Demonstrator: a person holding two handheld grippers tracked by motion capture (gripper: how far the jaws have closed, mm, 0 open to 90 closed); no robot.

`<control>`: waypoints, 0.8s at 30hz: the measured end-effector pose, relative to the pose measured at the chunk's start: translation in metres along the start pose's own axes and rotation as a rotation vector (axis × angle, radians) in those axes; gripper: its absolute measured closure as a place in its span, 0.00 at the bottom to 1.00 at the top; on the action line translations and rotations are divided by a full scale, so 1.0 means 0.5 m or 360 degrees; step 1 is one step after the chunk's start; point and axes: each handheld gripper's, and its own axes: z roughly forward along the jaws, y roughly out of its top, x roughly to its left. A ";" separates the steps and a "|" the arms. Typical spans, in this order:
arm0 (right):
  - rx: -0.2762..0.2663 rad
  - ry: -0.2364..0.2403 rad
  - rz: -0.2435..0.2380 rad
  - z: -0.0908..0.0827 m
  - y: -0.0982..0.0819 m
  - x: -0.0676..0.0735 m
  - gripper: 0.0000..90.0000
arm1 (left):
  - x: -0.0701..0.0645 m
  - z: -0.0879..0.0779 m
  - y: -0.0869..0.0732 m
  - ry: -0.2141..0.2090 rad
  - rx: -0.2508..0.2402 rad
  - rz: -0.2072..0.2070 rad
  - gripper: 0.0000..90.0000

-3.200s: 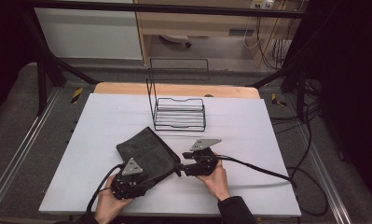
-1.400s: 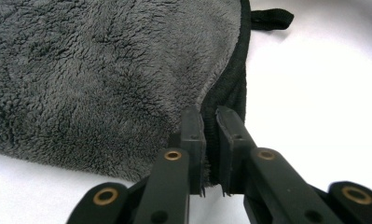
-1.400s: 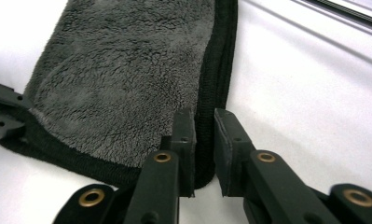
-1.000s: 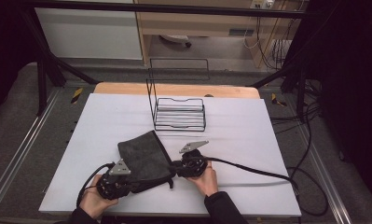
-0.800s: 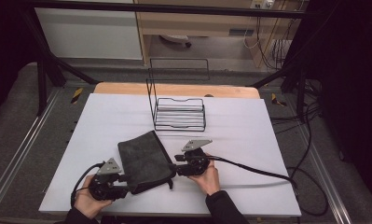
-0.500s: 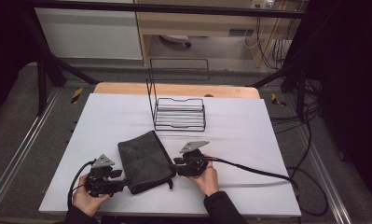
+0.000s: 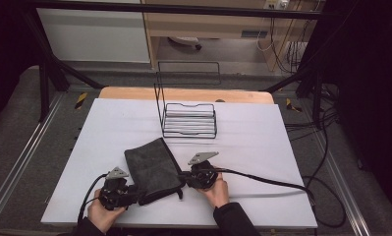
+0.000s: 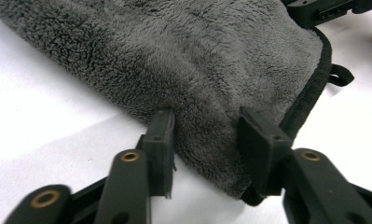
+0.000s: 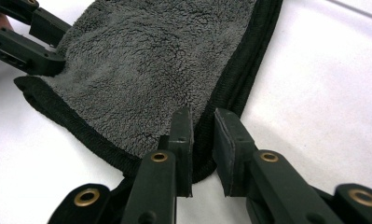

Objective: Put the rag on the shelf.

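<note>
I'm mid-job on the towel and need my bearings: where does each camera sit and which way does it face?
High view: fixed above the near table edge, looking forward and down at the grey towel, wire rack, both hands and the left claw and right claw.
Left gripper view: rides the left claw, looking along its jaws, which straddle the towel's corner.
Right gripper view: rides the right claw, jaws at the towel's hem.
Shared: both gripper views show the towel and the opposite claw.

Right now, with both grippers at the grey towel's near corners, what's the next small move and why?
Probably close the left gripper on the folded grey towel: its jaws, just closing, straddle the corner with gaps showing. The right gripper already pinches the hemmed corner, so then both could lift together.
</note>
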 end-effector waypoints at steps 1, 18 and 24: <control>0.0000 0.0000 0.0001 0.000 0.000 0.000 0.87 | 0.000 0.001 0.002 0.0005 0.0006 0.0004 0.72; -0.0066 0.0037 -0.0004 -0.021 0.006 0.014 0.68 | 0.030 -0.040 0.012 -0.0003 0.0134 0.0118 0.93; -0.0099 -0.0076 -0.0058 -0.050 0.015 0.012 0.52 | 0.079 -0.072 0.002 -0.0001 0.0164 0.0179 0.93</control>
